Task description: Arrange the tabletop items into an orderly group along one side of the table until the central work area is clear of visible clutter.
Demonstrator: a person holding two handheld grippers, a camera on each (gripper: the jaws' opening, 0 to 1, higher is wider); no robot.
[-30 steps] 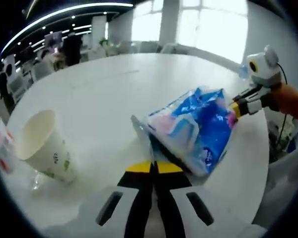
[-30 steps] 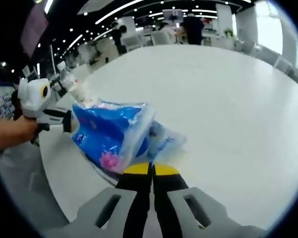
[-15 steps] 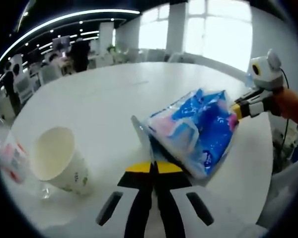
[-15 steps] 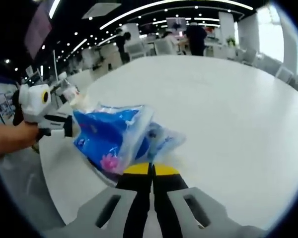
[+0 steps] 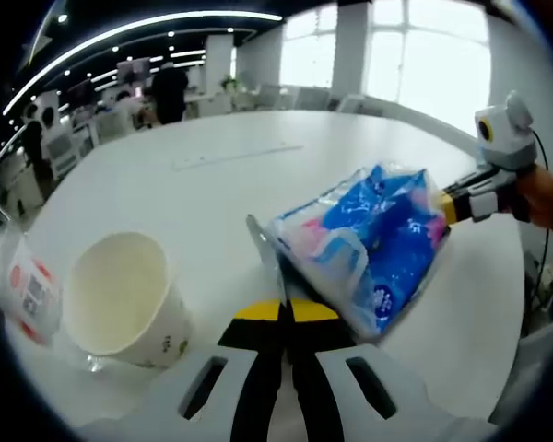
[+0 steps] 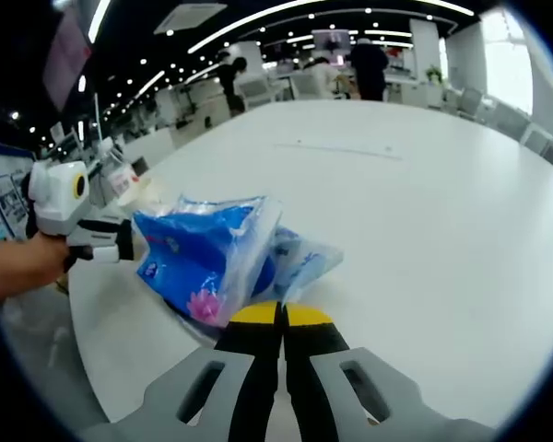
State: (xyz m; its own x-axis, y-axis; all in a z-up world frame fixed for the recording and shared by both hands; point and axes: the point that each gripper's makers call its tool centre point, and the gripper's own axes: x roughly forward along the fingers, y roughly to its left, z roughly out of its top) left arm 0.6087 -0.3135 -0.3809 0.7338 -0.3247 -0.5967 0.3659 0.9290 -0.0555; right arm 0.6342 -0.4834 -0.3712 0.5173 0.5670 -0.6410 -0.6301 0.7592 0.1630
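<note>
A blue plastic pack of tissues [image 5: 373,241] hangs just above the white table [image 5: 203,193], stretched between both grippers. My left gripper [image 5: 284,306] is shut on the pack's clear edge flap. At the far end of the pack, my right gripper [image 5: 449,206] comes in from the right, held by a hand. In the right gripper view the same pack [image 6: 207,253] lies ahead of my right gripper [image 6: 281,313], which is shut on its crumpled end, and my left gripper [image 6: 127,239] grips the opposite side. A white paper cup [image 5: 124,302] stands upright to the left.
A small tub with a red label [image 5: 26,293] sits beside the cup near the table's edge. A thin strip [image 5: 235,157] lies farther out on the table. Chairs and people stand beyond the table [image 6: 424,212]. The table's edge runs close under the pack.
Both grippers keep hold of the pack. The left gripper view has shifted toward the cup, which now looks larger and nearer, with the red-labelled tub beside it.
</note>
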